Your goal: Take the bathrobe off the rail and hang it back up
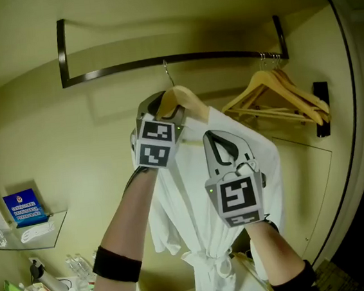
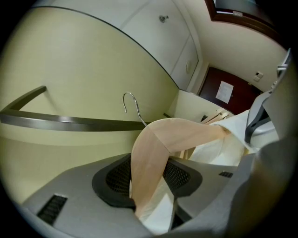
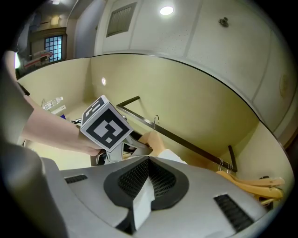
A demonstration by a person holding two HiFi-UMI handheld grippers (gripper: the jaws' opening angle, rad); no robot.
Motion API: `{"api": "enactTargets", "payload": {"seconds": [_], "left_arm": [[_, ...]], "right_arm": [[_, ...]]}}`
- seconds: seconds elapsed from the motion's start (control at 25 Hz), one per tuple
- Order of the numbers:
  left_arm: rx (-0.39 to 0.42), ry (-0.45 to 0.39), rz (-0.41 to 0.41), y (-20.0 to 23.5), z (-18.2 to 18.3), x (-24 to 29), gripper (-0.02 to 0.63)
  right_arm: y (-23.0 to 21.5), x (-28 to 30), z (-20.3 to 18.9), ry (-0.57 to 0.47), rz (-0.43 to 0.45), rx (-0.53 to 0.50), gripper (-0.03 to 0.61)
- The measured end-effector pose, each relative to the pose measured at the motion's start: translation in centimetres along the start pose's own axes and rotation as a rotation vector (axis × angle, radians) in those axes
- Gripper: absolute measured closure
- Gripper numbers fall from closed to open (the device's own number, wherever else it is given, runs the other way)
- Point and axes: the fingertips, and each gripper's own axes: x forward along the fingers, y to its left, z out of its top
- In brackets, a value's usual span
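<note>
So, both grippers are up at the rail (image 1: 224, 54). The left gripper (image 2: 149, 186) has its jaws partway open and clamped on the wooden hanger (image 2: 153, 158), one arm of it running down between the pads with a fold of white cloth alongside. The right gripper (image 3: 146, 162) is pinched fully closed on a thin fold of the bathrobe (image 1: 204, 236), at the shoulder, just right of the left gripper.

The robe drapes over that hanger and hangs below both hands, its belt knotted at the waist. The hanger's hook (image 2: 130, 103) sits right at the bar; whether it has caught over it, I cannot tell.

Looking at room now: the rail runs wide, with a bare stretch left of the hook out to the bent end bracket. To the right, a cluster of empty wooden hangers (image 1: 280, 96) hangs near the far bracket, apart from the robe's shoulder. Behind everything is the plain pale wall. Low on the left a glass shelf (image 1: 55, 233) holds a blue box (image 1: 23, 206), well below the grippers.
</note>
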Motion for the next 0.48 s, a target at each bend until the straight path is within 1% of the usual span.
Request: {"api": "enactTargets", "payload": {"seconds": [0.2, 0.48], "left_arm": [[0.015, 0.007, 0.011, 2.2, 1.0, 1.3, 0.43], [0.009, 0.035, 0.032, 4.7, 0.7, 2.3, 0.43]], "right_arm": [[-0.9, 2.3, 1.0, -0.009, -0.002, -0.028, 0.555], [-0.9, 5.1, 1.3, 0.003, 0.019, -0.027, 0.555]]}}
